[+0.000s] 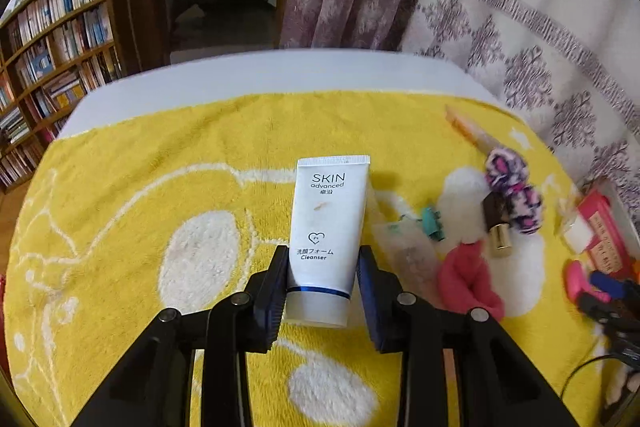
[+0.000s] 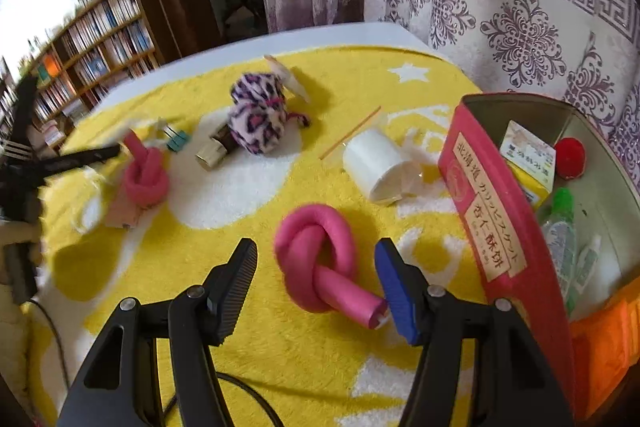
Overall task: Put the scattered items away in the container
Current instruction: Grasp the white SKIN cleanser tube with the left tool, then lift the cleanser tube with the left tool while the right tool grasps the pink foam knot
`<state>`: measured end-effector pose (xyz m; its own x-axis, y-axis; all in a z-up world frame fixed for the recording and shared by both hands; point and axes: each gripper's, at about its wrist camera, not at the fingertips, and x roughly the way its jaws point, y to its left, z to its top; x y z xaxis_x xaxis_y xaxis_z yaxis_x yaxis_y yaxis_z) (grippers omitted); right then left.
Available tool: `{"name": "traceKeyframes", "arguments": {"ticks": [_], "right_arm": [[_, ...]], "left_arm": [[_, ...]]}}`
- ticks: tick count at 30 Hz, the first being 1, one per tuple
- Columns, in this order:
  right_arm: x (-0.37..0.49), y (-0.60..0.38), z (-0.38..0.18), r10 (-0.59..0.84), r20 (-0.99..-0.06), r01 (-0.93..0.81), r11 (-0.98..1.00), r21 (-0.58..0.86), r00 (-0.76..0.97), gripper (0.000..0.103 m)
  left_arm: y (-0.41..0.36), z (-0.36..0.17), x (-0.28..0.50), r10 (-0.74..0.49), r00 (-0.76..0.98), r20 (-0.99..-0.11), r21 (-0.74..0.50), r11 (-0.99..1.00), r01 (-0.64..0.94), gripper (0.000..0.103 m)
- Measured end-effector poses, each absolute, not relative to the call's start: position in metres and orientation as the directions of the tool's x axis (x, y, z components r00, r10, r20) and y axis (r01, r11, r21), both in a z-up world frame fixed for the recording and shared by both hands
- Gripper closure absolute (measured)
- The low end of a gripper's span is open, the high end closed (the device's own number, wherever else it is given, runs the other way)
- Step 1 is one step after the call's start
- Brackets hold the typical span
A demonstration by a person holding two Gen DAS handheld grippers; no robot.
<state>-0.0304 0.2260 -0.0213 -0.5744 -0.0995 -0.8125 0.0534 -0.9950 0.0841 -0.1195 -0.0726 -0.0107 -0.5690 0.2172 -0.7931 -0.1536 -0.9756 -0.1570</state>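
In the left wrist view my left gripper [image 1: 322, 259] is shut on a white cleanser tube [image 1: 330, 227], which stands up between its fingers over the yellow towel [image 1: 160, 167]. In the right wrist view my right gripper [image 2: 316, 259] is open around a knotted pink foam roller [image 2: 320, 263] lying on the towel; the blue finger [image 2: 396, 287] touches the roller's end. The red tin container [image 2: 480, 211] stands at the right, holding a red ball [image 2: 570, 157], a carton and clear bottles.
On the towel lie a second pink knotted roller [image 2: 142, 175], a leopard-print scrunchie [image 2: 258, 115], a lipstick [image 2: 214, 151], a teal clip [image 2: 178, 141], a white tape roll [image 2: 380, 163] and a thin stick [image 2: 350, 133]. Curtains and a bookshelf stand behind.
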Motion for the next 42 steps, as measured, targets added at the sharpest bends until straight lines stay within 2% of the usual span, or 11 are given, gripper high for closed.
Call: {"name": "traceKeyframes", "arguments": {"ticks": [4, 7, 14, 25, 32, 42], "right_arm": [[-0.036, 0.227, -0.031, -0.121, -0.829, 0.063, -0.993, 0.103, -0.545, 0.039], [-0.033, 0.222, -0.03, -0.09, -0.824, 0.068, -0.996, 0.063, -0.559, 0.054], [-0.017, 0.228, -0.012, -0.131, -0.768, 0.067, -0.991, 0.115, -0.626, 0.055], [0.019, 0.253, 0.025, -0.121, -0.683, 0.028, -0.989, 0.146, -0.721, 0.056], [0.044, 0.298, 0.05, 0.011, -0.618, -0.101, -0.989, 0.112, -0.786, 0.056], [0.062, 0.359, 0.053, 0.139, -0.605, -0.256, -0.96, 0.111, -0.784, 0.056]], "left_arm": [[-0.069, 0.009, -0.106, 0.246, -0.599, -0.762, -0.177, -0.969, -0.174, 0.068], [-0.062, 0.016, -0.097, 0.266, -0.608, -0.748, -0.187, -0.963, -0.192, 0.068], [-0.04, 0.025, -0.077, 0.302, -0.616, -0.728, -0.197, -0.952, -0.235, 0.068], [0.013, 0.044, -0.052, 0.364, -0.611, -0.703, -0.196, -0.925, -0.325, 0.068], [0.06, 0.057, -0.039, 0.424, -0.59, -0.687, -0.194, -0.89, -0.414, 0.068], [0.135, 0.067, -0.022, 0.499, -0.533, -0.683, -0.165, -0.817, -0.553, 0.068]]}}
